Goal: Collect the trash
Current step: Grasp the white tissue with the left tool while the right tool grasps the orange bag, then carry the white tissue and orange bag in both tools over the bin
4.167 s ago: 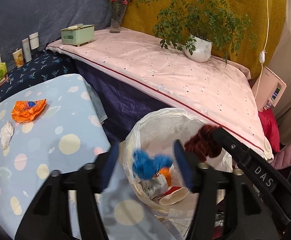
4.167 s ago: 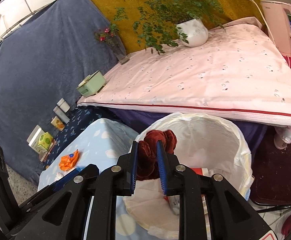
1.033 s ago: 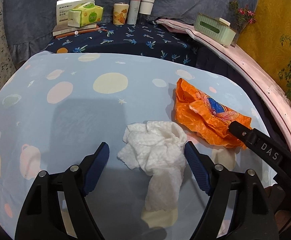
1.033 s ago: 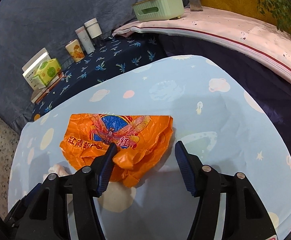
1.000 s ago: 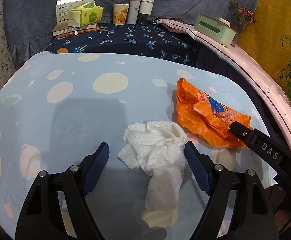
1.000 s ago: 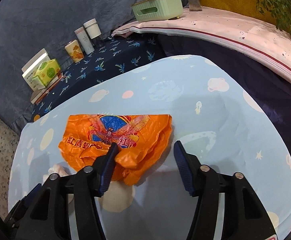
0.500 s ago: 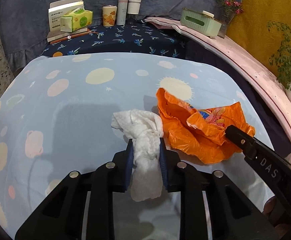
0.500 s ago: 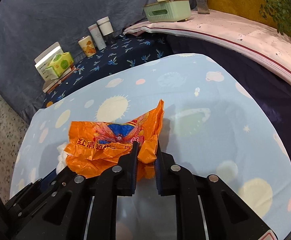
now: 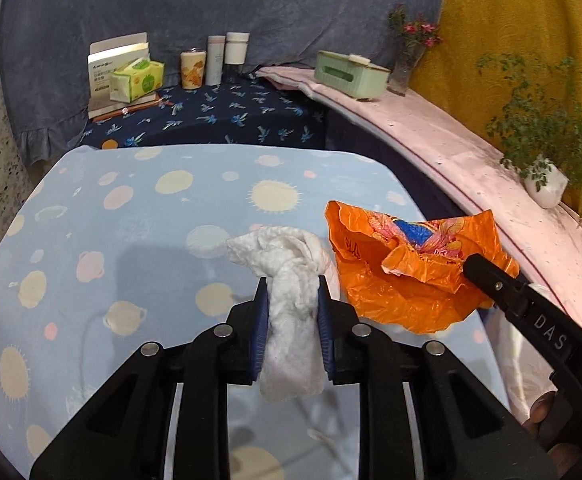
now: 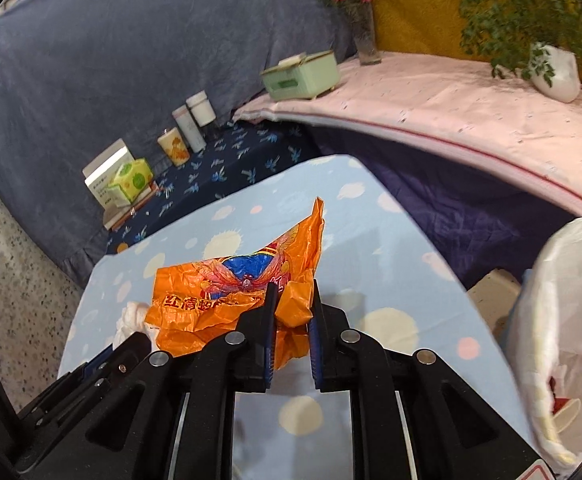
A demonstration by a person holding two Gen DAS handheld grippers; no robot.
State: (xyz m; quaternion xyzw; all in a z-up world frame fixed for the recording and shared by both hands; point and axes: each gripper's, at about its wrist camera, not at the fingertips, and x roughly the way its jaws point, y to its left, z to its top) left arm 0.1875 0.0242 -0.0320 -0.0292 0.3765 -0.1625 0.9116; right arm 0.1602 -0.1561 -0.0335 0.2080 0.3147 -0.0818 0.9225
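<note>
**op_rig:** Both grabs landed. A second ago my left gripper point(image 9: 293, 300) was spread around the white tissue point(image 9: 287, 280); now its jaws are pinching the wad, tail hanging below the pads. My right gripper point(image 10: 291, 316) did the same with the orange wrapper point(image 10: 231, 292), clamped on a crumpled fold. Both pieces have come up off the blue spotted tablecloth point(image 9: 131, 220).

**lurker42:** Nice. Anything else on the table?

**op_rig:** Not that I can see, the cloth looks bare now. The white trash bag point(image 10: 559, 320) sits off the table's right edge in the right camera, mouth open, some scraps already inside. So I reckon what's left is carrying both over and letting go above it. The wrapper is floppy and could snag the rim.
</note>
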